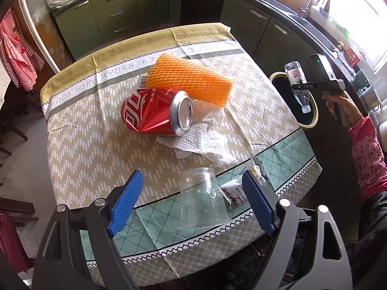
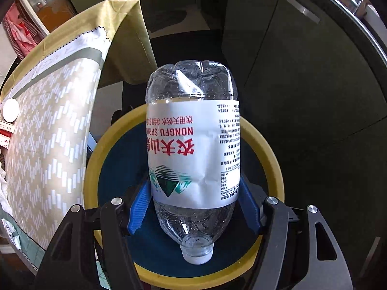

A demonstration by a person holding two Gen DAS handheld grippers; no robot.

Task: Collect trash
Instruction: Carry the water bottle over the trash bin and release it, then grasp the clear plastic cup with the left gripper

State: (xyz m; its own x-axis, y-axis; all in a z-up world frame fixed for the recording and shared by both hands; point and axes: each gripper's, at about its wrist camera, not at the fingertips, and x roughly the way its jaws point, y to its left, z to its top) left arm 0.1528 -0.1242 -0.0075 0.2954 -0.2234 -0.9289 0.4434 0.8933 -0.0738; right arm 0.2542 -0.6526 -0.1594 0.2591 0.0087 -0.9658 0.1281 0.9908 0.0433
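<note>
Collection under way, judged about one item in; the right gripper (image 2: 193,207) holds one empty water bottle (image 2: 193,145) cap-down directly above the yellow-rimmed bin (image 2: 273,169) that stands on the floor just beside the table (image 1: 72,145); its blue pads (image 2: 139,207) flank the lower body of the bottle, the jaws set about as wide as the bottle itself, and whether the pads press or have just let go cannot be told for certain, though the bottle sits between them and has not dropped; the bin interior shows dark, and no earlier deposit can be made out in it.

The left gripper (image 1: 193,203) hangs over the near edge of the table, jaws wide and empty; the clear plastic cup (image 1: 203,200) lies on its side between the fingers without being touched, and looks the likely next pick.

Count of items left on the tablecloth: one crushed red can (image 1: 154,113), on its side; one orange foam net (image 1: 191,79) behind it; one crumpled white paper towel (image 1: 205,142), partly under the can; one clear cup; one printed snack wrapper (image 1: 234,193) just beside the cup; one small card (image 1: 141,82) under the net, mostly hidden; a white round object (image 2: 9,110) at the table edge in the right view, unidentified.

Judgement: the bottle's release completes the first deposit; at least five pieces remain.
</note>
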